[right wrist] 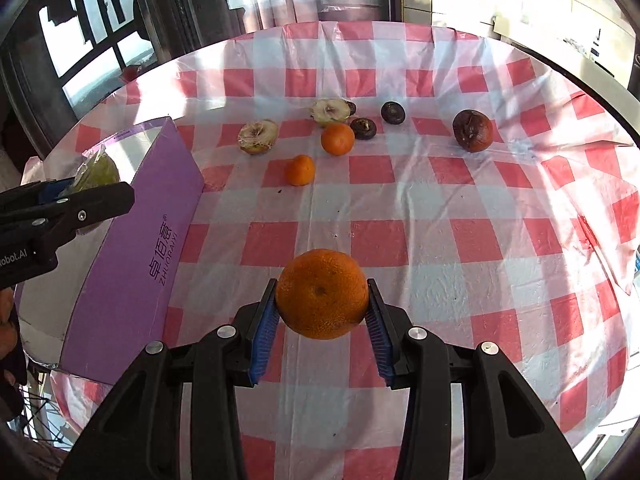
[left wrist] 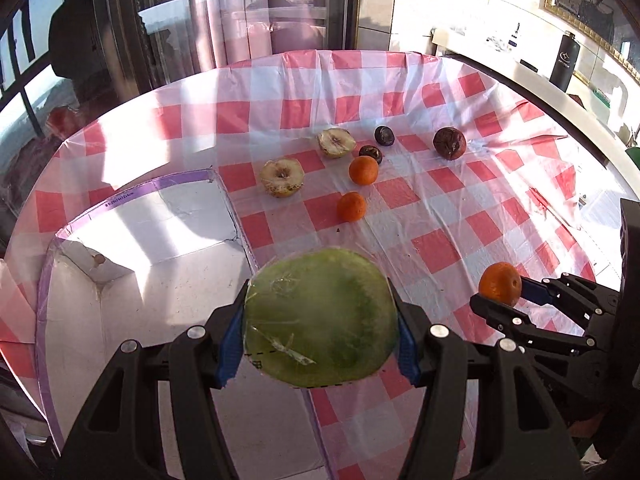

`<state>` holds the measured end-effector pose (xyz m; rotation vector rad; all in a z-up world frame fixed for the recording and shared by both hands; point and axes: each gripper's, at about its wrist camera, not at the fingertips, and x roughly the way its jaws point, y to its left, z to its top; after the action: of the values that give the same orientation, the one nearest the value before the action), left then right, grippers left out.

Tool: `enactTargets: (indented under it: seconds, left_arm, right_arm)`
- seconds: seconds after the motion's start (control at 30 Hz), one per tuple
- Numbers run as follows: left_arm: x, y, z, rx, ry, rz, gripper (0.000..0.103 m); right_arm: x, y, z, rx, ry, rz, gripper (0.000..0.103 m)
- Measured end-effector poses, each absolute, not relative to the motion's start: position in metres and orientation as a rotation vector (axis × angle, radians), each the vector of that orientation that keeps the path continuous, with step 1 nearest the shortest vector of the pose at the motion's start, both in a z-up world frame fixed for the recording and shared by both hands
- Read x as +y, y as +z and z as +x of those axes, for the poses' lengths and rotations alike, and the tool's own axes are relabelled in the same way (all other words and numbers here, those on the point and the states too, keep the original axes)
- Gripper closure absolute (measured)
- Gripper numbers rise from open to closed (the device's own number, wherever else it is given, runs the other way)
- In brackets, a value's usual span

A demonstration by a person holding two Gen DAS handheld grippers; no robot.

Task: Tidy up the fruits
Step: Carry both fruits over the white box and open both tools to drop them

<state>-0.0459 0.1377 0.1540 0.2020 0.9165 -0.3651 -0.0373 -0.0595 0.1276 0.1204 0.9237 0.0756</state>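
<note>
Left gripper (left wrist: 320, 334) is clamped on film-wrapped green melon slice (left wrist: 320, 318): heavy, slippery. Right gripper (right wrist: 322, 306) is clamped across firm, light round orange tangerine (right wrist: 322, 294).

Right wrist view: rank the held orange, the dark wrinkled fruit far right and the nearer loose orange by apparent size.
1. Held orange, though nearness to the camera inflates it.
2. Dark wrinkled fruit.
3. Nearer loose orange.
</note>
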Motion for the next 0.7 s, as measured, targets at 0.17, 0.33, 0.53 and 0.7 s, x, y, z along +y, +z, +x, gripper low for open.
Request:
enactTargets:
  seconds: [0.17,0.33,0.53,0.7]
  left_arm:
    - [0.193,0.151,-0.044,0.938,-0.267,0.169,0.042]
    - [0.248,0.142,-0.044,0.974,-0.165,0.135,0.042]
    - [0.307,0.121,-0.048,1.046,-0.046,0.095,0.042]
    - [0.333,0.106,-0.051,1.107,-0.003,0.091,0.042]
  right_arm:
    - [-0.009,0.151,-0.027,0.860,0.183,0.109,0.061]
    - [0.046,0.165,-0.017,0.830,0.304,0.063,0.061]
    - [0.119,0.158,0.002,0.890,0.451,-0.105,0.061]
    - [0.159,0.124,0.004,1.050,0.506,-0.282,0.061]
